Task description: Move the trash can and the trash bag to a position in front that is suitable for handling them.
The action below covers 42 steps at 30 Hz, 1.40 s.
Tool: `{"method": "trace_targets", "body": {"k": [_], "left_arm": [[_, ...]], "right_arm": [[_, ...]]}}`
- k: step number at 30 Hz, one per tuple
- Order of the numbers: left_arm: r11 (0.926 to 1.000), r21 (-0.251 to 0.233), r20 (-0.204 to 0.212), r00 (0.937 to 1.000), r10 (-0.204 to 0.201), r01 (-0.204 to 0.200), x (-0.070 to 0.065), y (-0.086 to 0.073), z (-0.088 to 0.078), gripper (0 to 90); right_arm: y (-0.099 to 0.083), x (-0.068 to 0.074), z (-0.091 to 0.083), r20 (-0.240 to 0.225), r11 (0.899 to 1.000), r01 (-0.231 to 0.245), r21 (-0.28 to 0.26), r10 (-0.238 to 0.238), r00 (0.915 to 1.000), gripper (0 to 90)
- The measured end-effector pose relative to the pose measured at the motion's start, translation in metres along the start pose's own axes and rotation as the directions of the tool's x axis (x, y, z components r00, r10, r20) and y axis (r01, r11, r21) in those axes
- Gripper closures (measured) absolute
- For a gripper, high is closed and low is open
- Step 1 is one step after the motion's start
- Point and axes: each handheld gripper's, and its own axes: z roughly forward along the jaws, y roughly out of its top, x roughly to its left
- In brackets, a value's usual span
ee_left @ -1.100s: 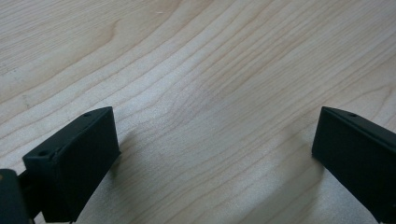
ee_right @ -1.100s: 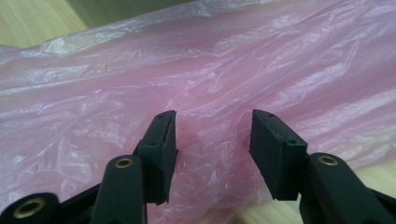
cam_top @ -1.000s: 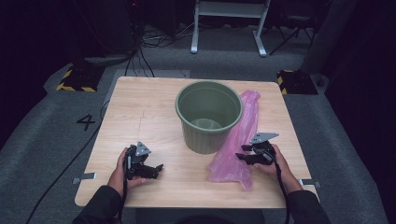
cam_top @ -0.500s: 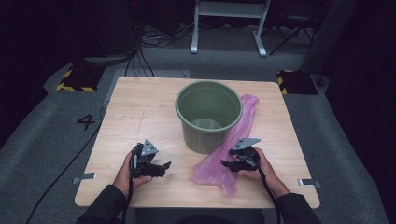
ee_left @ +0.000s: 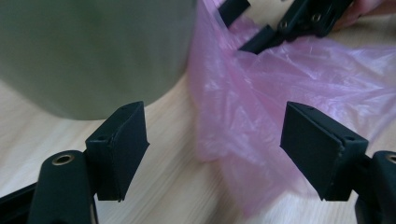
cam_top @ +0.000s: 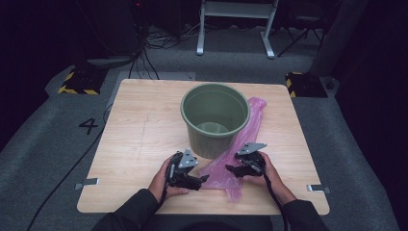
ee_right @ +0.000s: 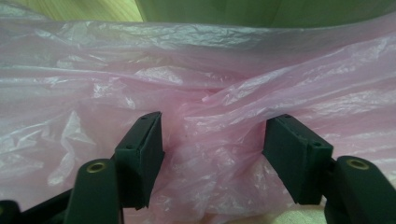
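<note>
A green plastic bucket stands upright in the middle of the wooden table. A pink plastic bag lies flat along its right side, and its near end reaches toward the front edge. My left gripper points right at the bag's near left edge. Its jaws are open and have just been closing, with the film ahead of the pads, untouched. My right gripper points left over the bag. Its jaws have just been opening, and crumpled film bulges loosely between them. The bucket wall rises at upper left of the left gripper view.
The other hand's gripper shows at the top of the left gripper view, resting on the bag. Bare tabletop stretches left of the bucket. Cables and a metal stand are on the floor beyond the table's far edge.
My left hand has slid right, from the table's left front toward the bag. My right hand has moved left along the bag, and the bag's near end has shifted left with it.
</note>
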Motion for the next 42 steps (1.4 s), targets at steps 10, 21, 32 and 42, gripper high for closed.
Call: {"method": "trace_targets", "body": {"k": [10,21,32,42], "left_arm": [[0.9988,0.027,0.041,0.9984,0.039,-0.04,0.004,-0.004,0.024,54.4],[0.9966,0.065,0.024,0.9985,0.048,-0.05,0.009,-0.011,0.025,51.4],[0.9957,0.077,0.029,0.9984,0.049,-0.051,0.028,-0.024,0.01,41.4],[0.9956,0.088,0.013,0.9994,0.031,-0.032,0.049,-0.04,-0.01,36.8]], "right_arm": [[-0.001,-0.001,-0.001,0.0,1.0,-0.004,-0.005,0.004,1.0,34.4],[-0.001,-0.01,-0.021,0.011,0.997,-0.013,-0.075,0.013,0.9998,28.3],[-0.012,-0.049,-0.054,0.111,0.981,-0.104,-0.163,0.123,0.9861,23.8],[-0.022,-0.073,-0.057,0.232,0.97,-0.187,-0.155,0.219,0.9476,24.0]]}}
